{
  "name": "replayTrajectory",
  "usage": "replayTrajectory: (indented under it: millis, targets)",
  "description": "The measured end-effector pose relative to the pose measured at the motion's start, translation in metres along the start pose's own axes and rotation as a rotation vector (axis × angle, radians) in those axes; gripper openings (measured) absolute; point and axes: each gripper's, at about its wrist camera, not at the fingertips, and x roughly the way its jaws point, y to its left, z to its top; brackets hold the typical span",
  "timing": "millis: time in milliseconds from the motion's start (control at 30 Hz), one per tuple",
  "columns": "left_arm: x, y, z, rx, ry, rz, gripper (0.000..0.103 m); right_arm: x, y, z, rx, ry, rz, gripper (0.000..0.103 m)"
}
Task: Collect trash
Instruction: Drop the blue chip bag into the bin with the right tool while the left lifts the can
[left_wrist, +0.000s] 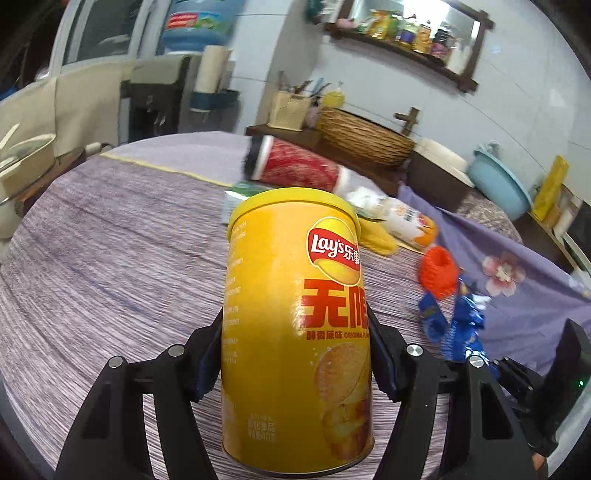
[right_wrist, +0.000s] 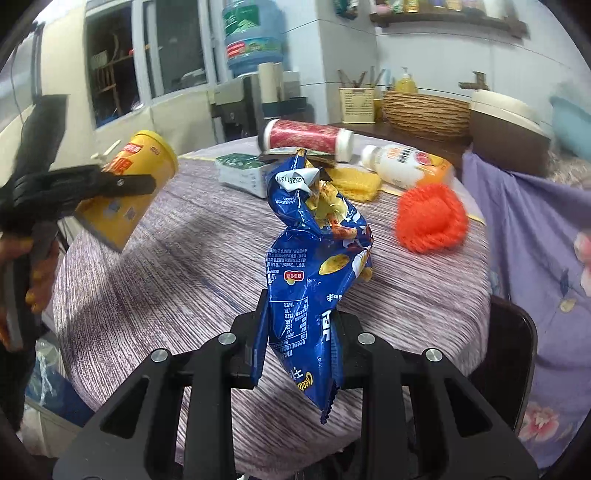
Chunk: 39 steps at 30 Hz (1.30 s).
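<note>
My left gripper (left_wrist: 295, 354) is shut on a yellow Lay's chip can (left_wrist: 295, 325), held above the round table's purple cloth (left_wrist: 110, 258). The can (right_wrist: 129, 188) and the left gripper (right_wrist: 122, 182) also show at the left of the right wrist view. My right gripper (right_wrist: 297, 332) is shut on a crumpled blue snack bag (right_wrist: 314, 258), lifted over the table; the bag also shows in the left wrist view (left_wrist: 454, 325). On the table lie a red can on its side (right_wrist: 306, 138), a white bottle (right_wrist: 402, 166), a green-white box (right_wrist: 243, 173) and a yellow wrapper (right_wrist: 354, 181).
An orange yarn ball (right_wrist: 430, 218) lies on the table's right side. Behind stand a wicker basket (right_wrist: 424, 114), a rice cooker (right_wrist: 506, 125), a water dispenser with a blue jug (right_wrist: 251, 40), and a blue basin (left_wrist: 498, 181). A dark chair (right_wrist: 513, 354) is at right.
</note>
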Motion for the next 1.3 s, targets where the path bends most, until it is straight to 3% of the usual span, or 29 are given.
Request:
replayTrajectory:
  millis: [233,400,600,900,1000,1067,1300]
  targets:
    - [0.006,-0.071,-0.016,0.093,0.001,-0.139,0.066,-0.044,-0.047,-0.016,0.112,-0.082,-0.125,0.028]
    - [0.019,-0.123,-0.025,0.151,0.023,-0.245,0.066,-0.059,-0.101,-0.037,0.227,-0.071,-0.253,0.028]
    - [0.036,-0.181,-0.037,0.237,0.048,-0.345,0.066,-0.043,-0.171,-0.077,0.356,0.032,-0.352,0.028]
    - [0.063,-0.232,-0.063,0.311,0.11,-0.388,0.066,0.018,-0.229,-0.123,0.43,0.193,-0.348,0.028]
    - [0.069,-0.24,-0.069,0.322,0.128,-0.386,0.066,0.032,-0.238,-0.133,0.438,0.22,-0.368,0.043]
    - [0.072,-0.243,-0.071,0.329,0.136,-0.383,0.066,0.039,-0.246,-0.136,0.454,0.229,-0.391,0.062]
    - [0.086,-0.252,-0.079,0.343,0.174,-0.382,0.066,0.022,-0.247,-0.135,0.462,0.195,-0.424,0.064]
